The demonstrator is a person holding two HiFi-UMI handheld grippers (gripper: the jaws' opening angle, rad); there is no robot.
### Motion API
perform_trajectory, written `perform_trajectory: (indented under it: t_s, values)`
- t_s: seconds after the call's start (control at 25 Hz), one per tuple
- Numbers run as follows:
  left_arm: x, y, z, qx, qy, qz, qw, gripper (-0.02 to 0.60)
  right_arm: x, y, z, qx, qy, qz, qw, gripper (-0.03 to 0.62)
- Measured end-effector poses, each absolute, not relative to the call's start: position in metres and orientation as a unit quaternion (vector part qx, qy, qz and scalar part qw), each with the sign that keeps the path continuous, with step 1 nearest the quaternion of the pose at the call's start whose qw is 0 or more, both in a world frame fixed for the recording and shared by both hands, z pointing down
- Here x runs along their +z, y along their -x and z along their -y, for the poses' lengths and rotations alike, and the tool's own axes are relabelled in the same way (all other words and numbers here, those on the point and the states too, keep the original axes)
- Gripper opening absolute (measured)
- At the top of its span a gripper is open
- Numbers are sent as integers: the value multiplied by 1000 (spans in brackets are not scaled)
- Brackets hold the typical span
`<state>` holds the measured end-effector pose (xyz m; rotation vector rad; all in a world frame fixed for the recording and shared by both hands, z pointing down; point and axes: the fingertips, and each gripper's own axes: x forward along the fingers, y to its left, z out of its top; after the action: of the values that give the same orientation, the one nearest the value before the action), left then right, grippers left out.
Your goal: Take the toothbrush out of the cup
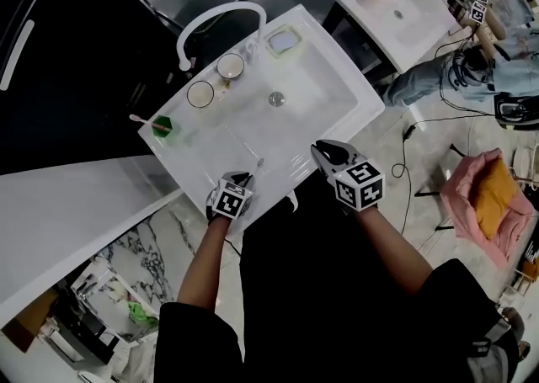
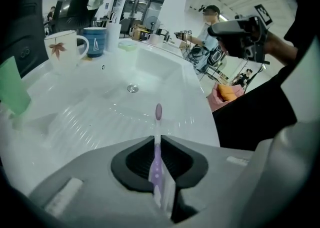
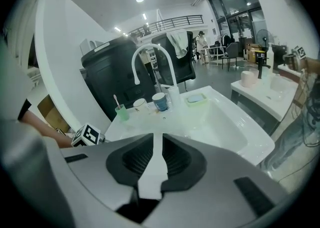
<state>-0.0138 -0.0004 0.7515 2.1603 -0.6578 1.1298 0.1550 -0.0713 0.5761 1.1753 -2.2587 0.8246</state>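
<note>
White sink lies under the left gripper, clamped mid-handle on the toothbrush, judged light, stiff and slick, well apart from the cup; the right gripper is closed and empty.

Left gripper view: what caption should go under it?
The left gripper holds a purple toothbrush in its jaws, over the white sink.
</note>
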Motion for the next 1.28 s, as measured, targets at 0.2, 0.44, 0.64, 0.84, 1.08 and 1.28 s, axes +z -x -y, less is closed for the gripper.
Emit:
perform_trajectory:
  t_s: [0.2, 0.44, 0.64, 0.84, 1.08, 1.28]
  values:
    - [753, 12, -5, 431, -817, 239, 301, 48, 577, -162, 72, 303, -430, 817, 234, 54]
    - [752, 4, -9, 461, -824, 207, 256, 49, 581, -167, 72, 312, -432, 814, 231, 54]
    - [755, 5, -7, 453, -823, 211, 269, 49, 582, -166, 72, 318, -432, 813, 225, 54]
    - [753, 7, -3, 441, -824, 223, 277, 49, 582, -173, 71, 320, -439, 809, 224, 54]
    - [752, 5, -9, 434, -823, 215, 296, 51, 586, -178, 69, 326, -446, 803, 224, 54]
    - [750, 4, -11, 431, -826, 208, 297, 51, 585, -177, 69, 325, -447, 803, 222, 54]
